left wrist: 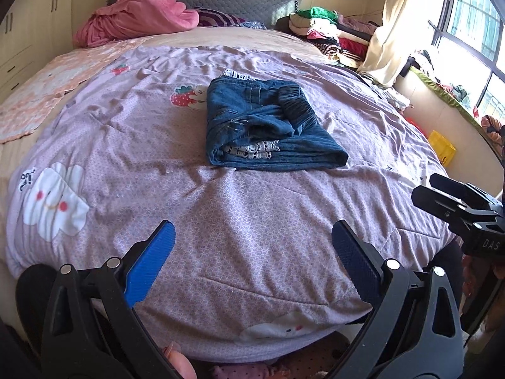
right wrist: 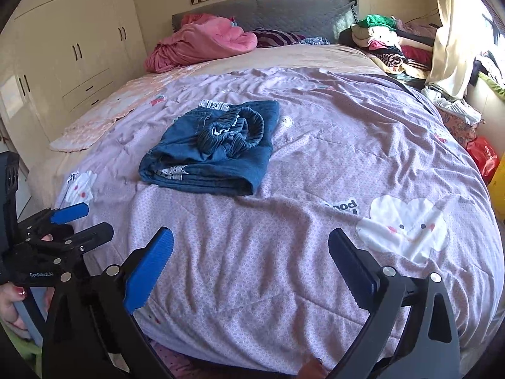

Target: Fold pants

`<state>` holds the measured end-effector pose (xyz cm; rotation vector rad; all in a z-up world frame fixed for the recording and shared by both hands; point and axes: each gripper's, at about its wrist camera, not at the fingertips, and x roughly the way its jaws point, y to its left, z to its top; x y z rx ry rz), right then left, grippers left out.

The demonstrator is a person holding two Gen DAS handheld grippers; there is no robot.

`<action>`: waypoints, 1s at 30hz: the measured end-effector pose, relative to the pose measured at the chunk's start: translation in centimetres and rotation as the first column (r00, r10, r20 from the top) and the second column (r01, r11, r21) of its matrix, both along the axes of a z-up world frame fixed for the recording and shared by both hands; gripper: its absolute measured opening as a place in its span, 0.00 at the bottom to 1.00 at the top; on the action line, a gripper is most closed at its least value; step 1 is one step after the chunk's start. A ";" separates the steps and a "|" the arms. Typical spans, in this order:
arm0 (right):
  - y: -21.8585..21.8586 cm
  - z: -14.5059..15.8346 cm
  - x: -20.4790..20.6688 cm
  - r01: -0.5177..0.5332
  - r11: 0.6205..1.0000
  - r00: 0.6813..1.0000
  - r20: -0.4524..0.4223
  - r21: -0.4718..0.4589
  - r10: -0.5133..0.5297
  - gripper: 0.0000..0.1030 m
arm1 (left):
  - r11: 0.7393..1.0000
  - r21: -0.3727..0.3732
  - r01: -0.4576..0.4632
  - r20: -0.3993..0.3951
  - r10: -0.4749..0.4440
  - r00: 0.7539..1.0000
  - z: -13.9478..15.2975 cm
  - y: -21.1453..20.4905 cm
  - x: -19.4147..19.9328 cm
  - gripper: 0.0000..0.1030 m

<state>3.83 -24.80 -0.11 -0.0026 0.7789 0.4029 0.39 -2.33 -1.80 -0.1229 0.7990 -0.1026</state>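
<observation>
Item: pants (left wrist: 268, 126), blue denim, folded into a compact bundle with the elastic waistband on top and a white lace trim showing at the near fold; we find them near the middle of the lilac bedspread (left wrist: 252, 237). Left gripper (left wrist: 252, 246): tongs spread wide, holding nothing, above the near edge of the bed, well apart from the pants. Right gripper (right wrist: 251, 252): likewise spread, empty. Pink blanket (right wrist: 202, 44) by the headboard.

Bare quilt (left wrist: 252, 221) before folded pants (left wrist: 265, 126)
</observation>
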 end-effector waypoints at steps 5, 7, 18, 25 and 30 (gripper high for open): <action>0.1 -0.8 -0.6 0.001 1.000 1.000 -0.024 0.012 -0.001 0.95 | 1.000 0.011 -0.002 -0.009 0.002 1.000 -0.5 -0.2 -0.4 0.91; 0.1 -0.8 -0.6 0.003 1.000 1.000 -0.027 0.013 -0.003 0.95 | 1.000 0.016 -0.008 -0.019 0.008 1.000 -0.7 -0.1 -0.4 0.91; 0.0 -1.1 -0.8 0.016 1.000 0.999 -0.041 0.019 -0.015 0.95 | 0.999 0.025 -0.022 -0.020 0.022 1.000 -0.6 0.1 -0.5 0.91; -0.2 -1.2 -0.9 0.022 1.000 0.999 -0.043 0.021 -0.022 0.95 | 0.999 0.022 -0.023 -0.015 0.023 1.000 -0.4 0.2 -0.6 0.91; -0.6 -1.0 -1.0 0.037 0.999 0.999 -0.038 0.028 -0.036 0.95 | 0.999 0.025 -0.028 -0.014 0.028 1.000 -0.3 0.3 -0.6 0.91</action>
